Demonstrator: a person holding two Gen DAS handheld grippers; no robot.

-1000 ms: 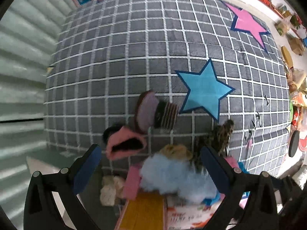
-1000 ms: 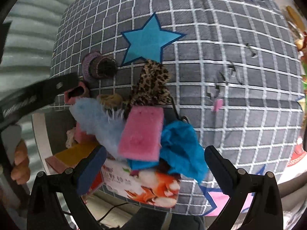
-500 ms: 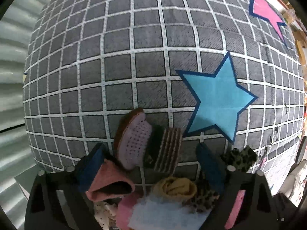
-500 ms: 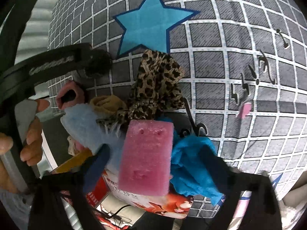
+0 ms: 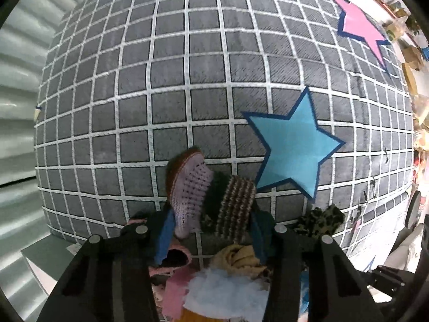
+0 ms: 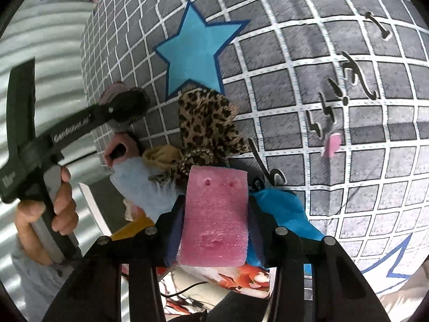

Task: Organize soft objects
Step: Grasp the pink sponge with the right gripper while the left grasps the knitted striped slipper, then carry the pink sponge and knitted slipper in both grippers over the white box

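Note:
My left gripper (image 5: 210,237) is shut on a knitted bootie (image 5: 214,198) with a lilac sole and striped brown cuff, at the near edge of the grey checked mat (image 5: 187,80). It also shows in the right wrist view (image 6: 123,104). My right gripper (image 6: 214,230) is shut on a pink sponge block (image 6: 214,220) above a pile of soft things: a leopard-print cloth (image 6: 206,123), a light blue fluffy piece (image 6: 139,182), a yellow cloth (image 6: 161,155), a blue cloth (image 6: 281,209) and a pink bootie (image 6: 120,147).
A printed box (image 6: 241,276) lies under the pile at the mat's near edge. A blue star (image 5: 292,145) and a pink star (image 5: 362,29) are sewn on the mat. Small hair clips (image 6: 332,142) lie to the right. Corrugated wall (image 5: 18,107) stands left.
Both grippers have closed in: the left one moved forward and shut on the knitted bootie, the right one moved down and shut on the pink sponge.

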